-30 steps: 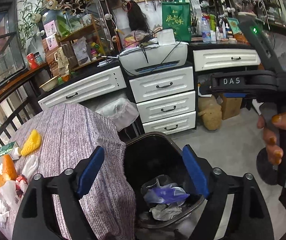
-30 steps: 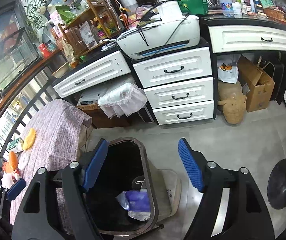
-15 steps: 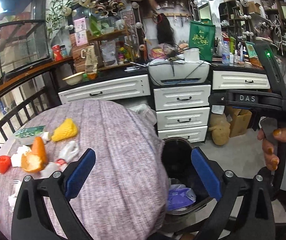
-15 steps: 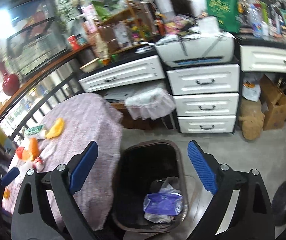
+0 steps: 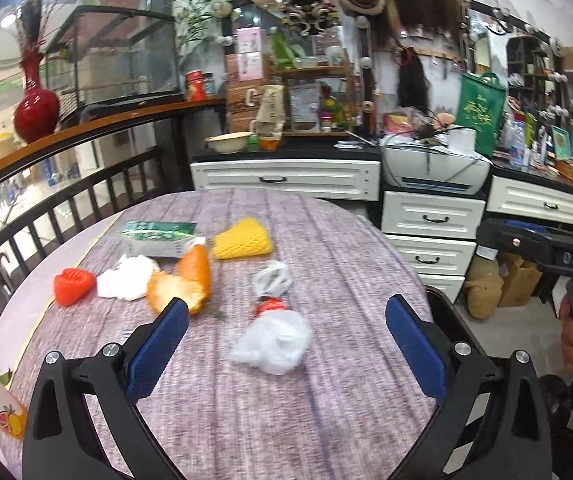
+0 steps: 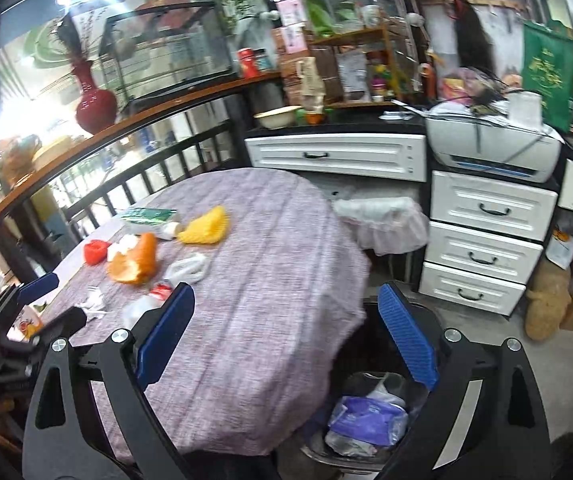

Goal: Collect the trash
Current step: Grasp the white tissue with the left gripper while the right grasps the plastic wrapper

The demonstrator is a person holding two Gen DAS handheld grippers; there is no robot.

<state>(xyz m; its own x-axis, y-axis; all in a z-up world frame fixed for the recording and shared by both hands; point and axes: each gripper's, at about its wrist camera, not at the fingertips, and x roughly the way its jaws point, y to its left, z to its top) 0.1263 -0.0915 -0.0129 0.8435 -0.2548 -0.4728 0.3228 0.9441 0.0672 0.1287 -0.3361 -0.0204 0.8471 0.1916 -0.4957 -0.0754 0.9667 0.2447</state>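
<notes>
Purple-grey cloth covers the round table (image 5: 326, 240). Left gripper (image 5: 286, 344) jaws spread wide, empty, above a crumpled white plastic bag (image 5: 272, 346); orange peel (image 5: 184, 280) and yellow foam net (image 5: 242, 238) lie beyond. Right gripper (image 6: 286, 332) wide open, empty, over table edge and black trash bin (image 6: 370, 420) holding purple wrapper (image 6: 366, 420)

A crumpled white plastic bag (image 5: 272, 346) lies on the table near orange peel (image 5: 184, 284). The black bin (image 6: 370, 420) holds purple wrapping.
</notes>
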